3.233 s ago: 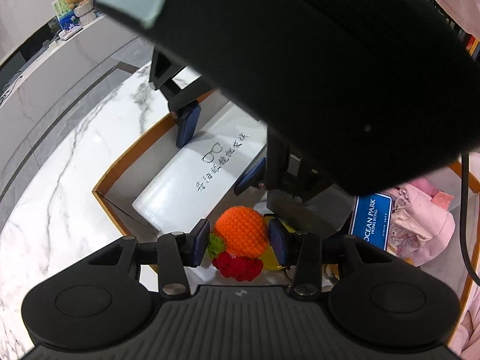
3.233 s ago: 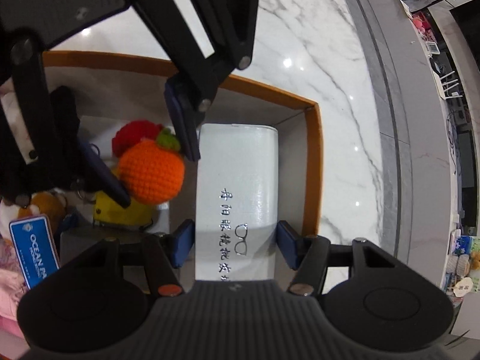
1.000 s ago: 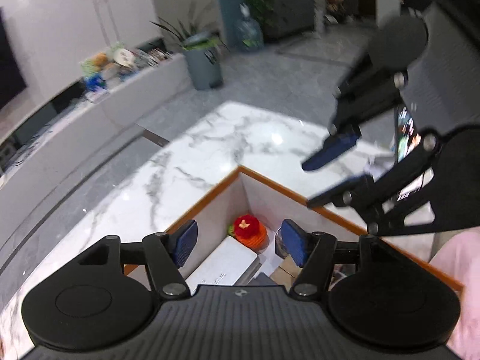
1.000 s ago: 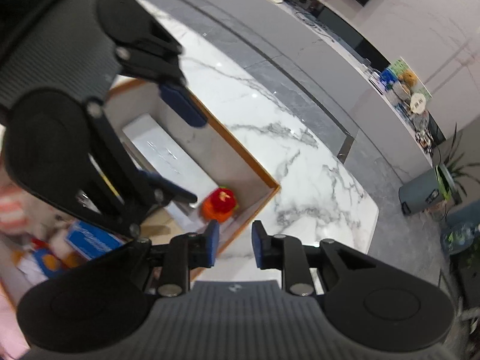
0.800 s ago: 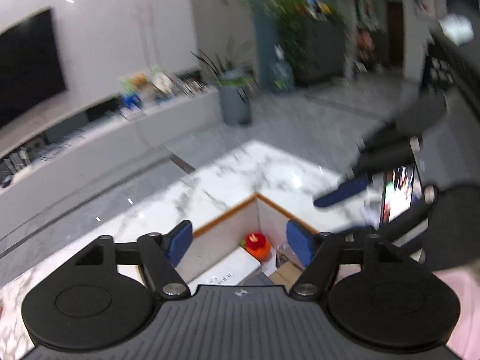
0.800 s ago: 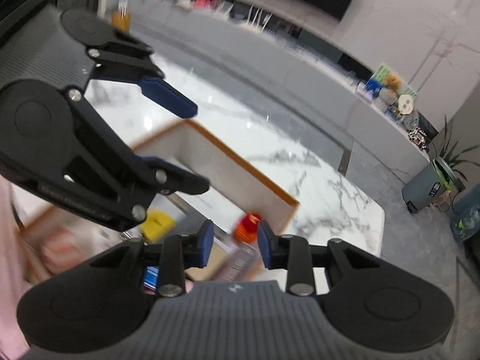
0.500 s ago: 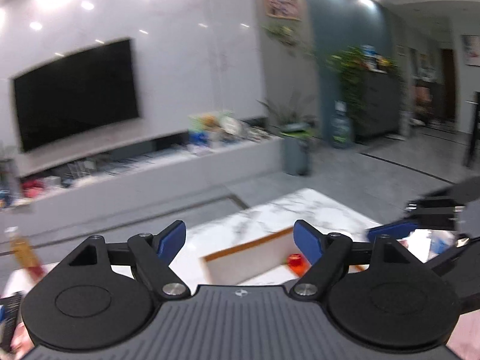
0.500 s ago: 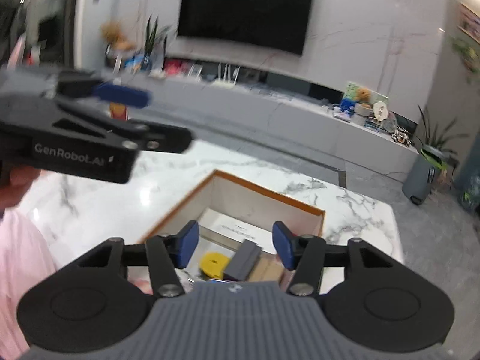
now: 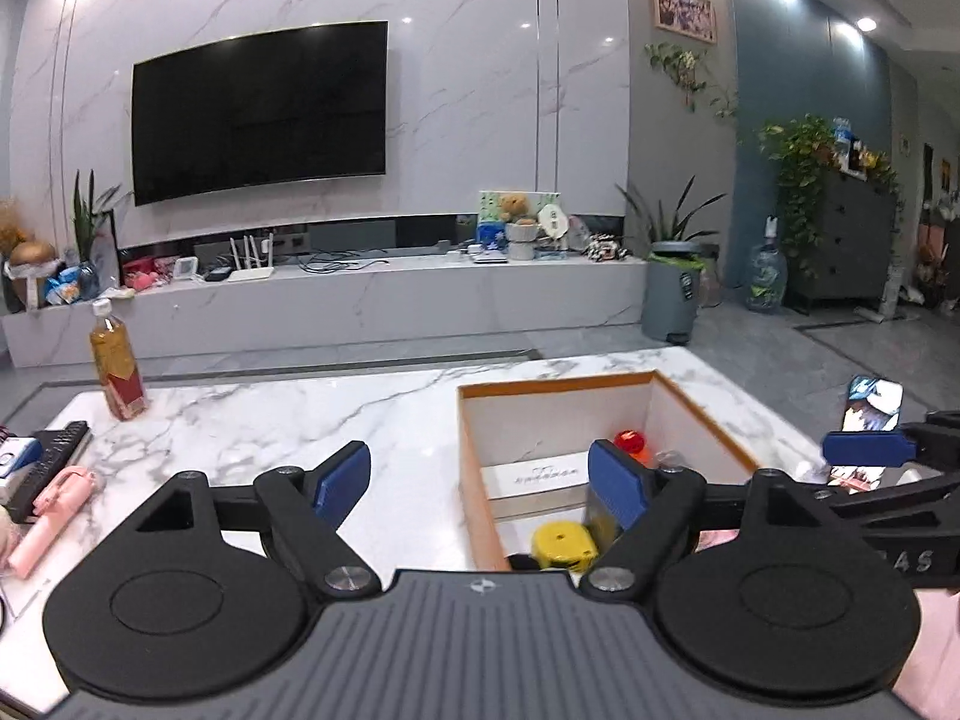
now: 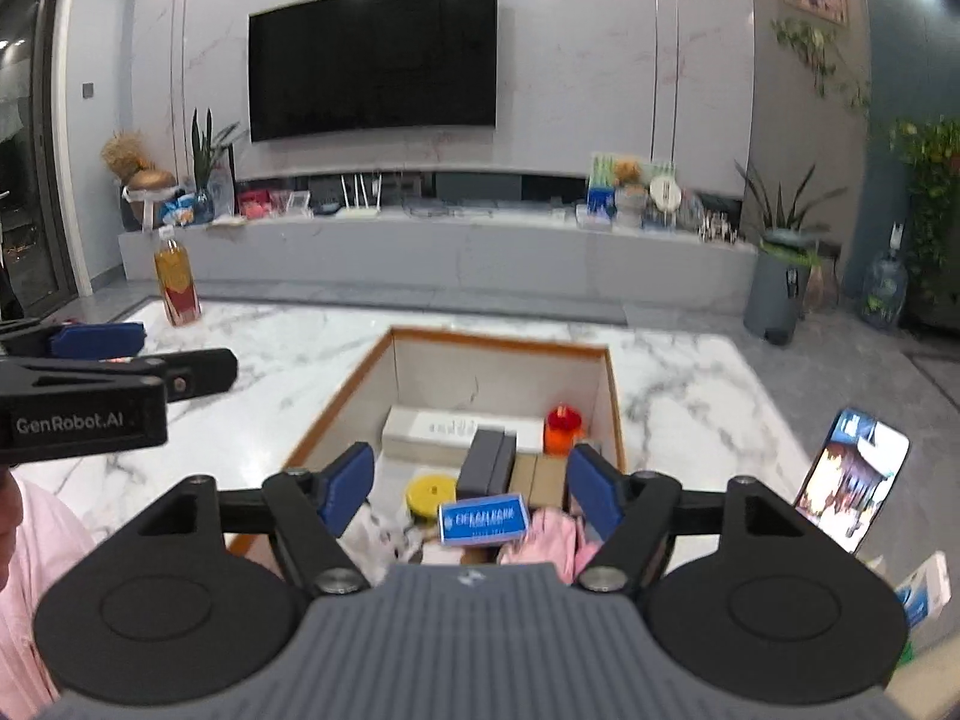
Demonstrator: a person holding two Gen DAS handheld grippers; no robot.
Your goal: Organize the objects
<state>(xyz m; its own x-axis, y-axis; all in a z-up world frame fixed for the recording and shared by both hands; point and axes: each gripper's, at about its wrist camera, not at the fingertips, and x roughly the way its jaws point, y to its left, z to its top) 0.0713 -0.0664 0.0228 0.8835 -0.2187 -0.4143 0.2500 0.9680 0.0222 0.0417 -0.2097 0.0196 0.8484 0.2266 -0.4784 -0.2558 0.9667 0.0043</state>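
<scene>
An orange-rimmed box sits on the marble table. In it lie a white glasses case, a crocheted orange-and-red fruit and a yellow round item. The right wrist view shows the same box, case and fruit, plus a grey block and a blue card. My left gripper hangs open and empty, nearer than the box. My right gripper is still opening, with nothing between its fingers.
An amber bottle stands at the table's far left. A pink stick and a dark flat item lie at the left edge. A lit phone leans right of the box. A pink sleeve is at lower left.
Both grippers let go of the fruit and the glasses case, which stay in the box. Both drew back, rolled level and spread their jaws wide.
</scene>
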